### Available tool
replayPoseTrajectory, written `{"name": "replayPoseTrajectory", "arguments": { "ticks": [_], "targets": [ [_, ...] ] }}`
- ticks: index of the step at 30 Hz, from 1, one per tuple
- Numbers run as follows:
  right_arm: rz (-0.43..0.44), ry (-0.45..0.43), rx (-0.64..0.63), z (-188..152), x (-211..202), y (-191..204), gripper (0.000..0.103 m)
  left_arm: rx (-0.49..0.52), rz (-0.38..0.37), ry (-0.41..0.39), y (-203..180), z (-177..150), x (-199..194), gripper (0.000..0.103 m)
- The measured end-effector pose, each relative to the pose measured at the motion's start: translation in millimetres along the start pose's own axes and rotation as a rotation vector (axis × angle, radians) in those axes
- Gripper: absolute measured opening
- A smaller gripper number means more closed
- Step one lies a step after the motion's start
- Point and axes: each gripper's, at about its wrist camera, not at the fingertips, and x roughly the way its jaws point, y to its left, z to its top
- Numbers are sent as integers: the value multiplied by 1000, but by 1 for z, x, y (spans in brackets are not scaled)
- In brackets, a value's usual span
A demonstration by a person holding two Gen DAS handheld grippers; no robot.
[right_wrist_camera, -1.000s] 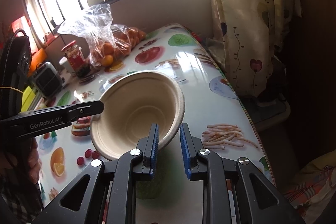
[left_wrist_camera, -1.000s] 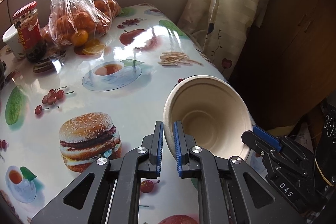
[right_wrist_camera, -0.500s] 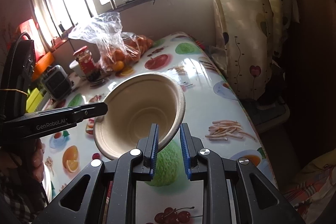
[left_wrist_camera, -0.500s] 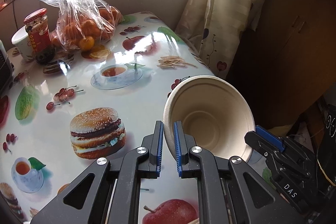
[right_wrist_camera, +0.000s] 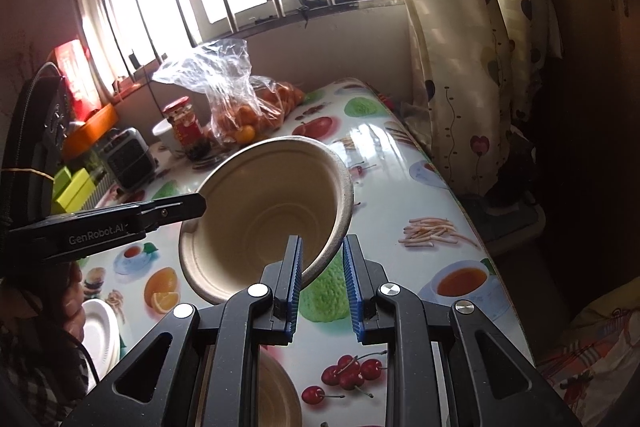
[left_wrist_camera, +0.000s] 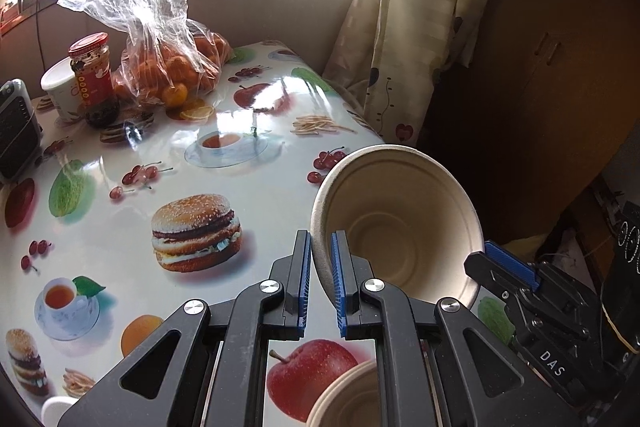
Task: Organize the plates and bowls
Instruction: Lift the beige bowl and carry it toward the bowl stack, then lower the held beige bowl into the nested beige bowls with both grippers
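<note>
A beige paper bowl [left_wrist_camera: 400,227] hangs tilted in the air above the printed table; it also shows in the right wrist view [right_wrist_camera: 264,219]. My left gripper [left_wrist_camera: 320,271] is shut on its left rim. My right gripper [right_wrist_camera: 322,267] straddles the opposite rim with its jaws slightly apart around the wall; in the left wrist view it reaches in from the right [left_wrist_camera: 504,263]. Another beige bowl [left_wrist_camera: 348,399] sits on the table under the grippers, also seen in the right wrist view [right_wrist_camera: 276,403]. White plates [right_wrist_camera: 98,335] lie at the table's left edge.
A bag of oranges [left_wrist_camera: 172,67], a red-lidded jar [left_wrist_camera: 94,79], a white cup [left_wrist_camera: 60,91] and a small grey appliance [left_wrist_camera: 16,131] stand at the far side of the table [left_wrist_camera: 260,195]. A curtain [left_wrist_camera: 404,27] hangs at the right, past the table edge.
Both grippers have lifted the bowl and drawn it back toward me; more of the table and a second bowl below came into view. The right jaws look a little wider apart.
</note>
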Motion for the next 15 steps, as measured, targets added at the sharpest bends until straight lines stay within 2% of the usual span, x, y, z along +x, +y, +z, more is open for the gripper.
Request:
{"name": "replayPoseTrajectory", "arguments": {
  "ticks": [15],
  "targets": [
    [5,-35,0,-21,-39,17,20,16,-16,-33,-7,-26,-37,11]
  ]
}}
